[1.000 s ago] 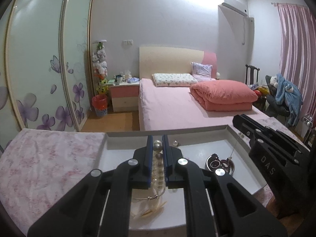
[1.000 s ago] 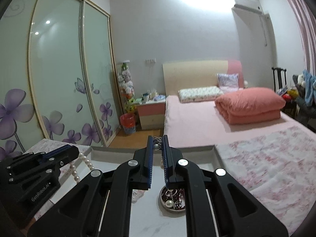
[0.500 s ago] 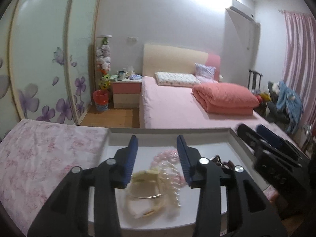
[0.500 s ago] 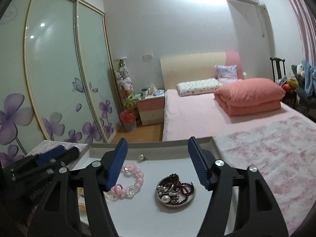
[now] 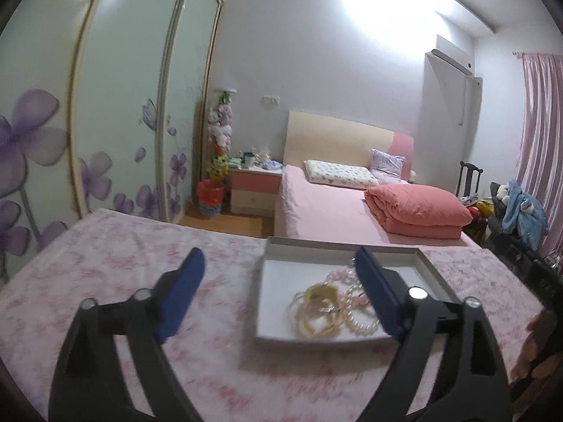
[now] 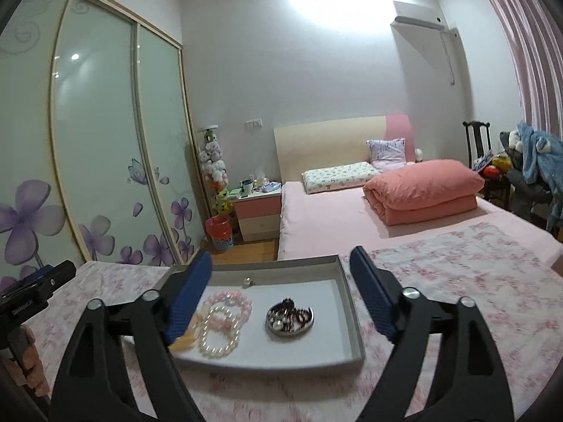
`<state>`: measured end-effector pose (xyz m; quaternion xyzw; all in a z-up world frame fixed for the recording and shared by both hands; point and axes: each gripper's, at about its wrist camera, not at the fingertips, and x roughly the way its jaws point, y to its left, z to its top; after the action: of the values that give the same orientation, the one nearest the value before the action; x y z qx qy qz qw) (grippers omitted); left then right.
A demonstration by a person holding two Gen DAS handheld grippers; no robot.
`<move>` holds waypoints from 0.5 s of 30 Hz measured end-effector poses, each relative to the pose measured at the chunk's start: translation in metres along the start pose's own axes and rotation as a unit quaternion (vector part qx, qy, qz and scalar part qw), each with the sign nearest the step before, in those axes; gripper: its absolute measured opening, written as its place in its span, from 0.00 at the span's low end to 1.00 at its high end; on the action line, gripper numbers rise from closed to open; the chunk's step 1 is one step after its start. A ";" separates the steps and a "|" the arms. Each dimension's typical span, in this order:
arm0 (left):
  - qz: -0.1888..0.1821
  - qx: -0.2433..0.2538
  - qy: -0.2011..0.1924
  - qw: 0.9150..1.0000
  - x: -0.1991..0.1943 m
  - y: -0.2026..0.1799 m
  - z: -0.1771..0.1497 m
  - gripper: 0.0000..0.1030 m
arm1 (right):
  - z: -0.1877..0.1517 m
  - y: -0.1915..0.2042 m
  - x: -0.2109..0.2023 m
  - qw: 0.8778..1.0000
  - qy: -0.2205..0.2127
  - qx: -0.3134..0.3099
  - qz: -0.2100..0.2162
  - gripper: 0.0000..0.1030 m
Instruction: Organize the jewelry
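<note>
Judged from how things lie, the sorting looks close to finished: every piece of jewelry in view sits inside the shallow grey tray (image 6: 353,330) on the floral cloth (image 6: 457,281), and none shows on the cloth around it.

Left to right in the right wrist view: at the tray's left edge lie pale yellowish bangles (image 5: 318,307), partly hidden behind a blue pad. Just beside them, toward the near left corner, a white pearl bracelet (image 6: 220,334) overlaps a pink bead bracelet (image 6: 228,304). A single small pearl piece (image 6: 248,281) rests near the far edge. Right of centre stands a small round dish (image 6: 289,319) holding rings and dark beads.

The left gripper (image 5: 278,295) is released, its jaws opening with nothing pressed by the pads; it is aimed mostly at bare cloth left of the tray. The right gripper (image 6: 281,290) is likewise released and opening, empty, with the tray framed between its fingers.

What may remain is tidying: the bracelets overlap in a loose pile
</note>
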<state>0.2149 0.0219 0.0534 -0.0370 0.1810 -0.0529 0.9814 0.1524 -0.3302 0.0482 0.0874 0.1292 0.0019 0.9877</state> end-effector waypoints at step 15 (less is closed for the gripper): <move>0.043 0.057 -0.053 0.996 -0.105 -0.015 -0.051 0.96 | -0.042 0.029 -0.084 0.999 -0.011 -0.038 -0.023 0.98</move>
<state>0.0978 0.0167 0.0441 0.0243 0.1271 -0.0186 0.9914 0.0607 -0.2968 0.0345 0.0465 0.1201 -0.0169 0.9915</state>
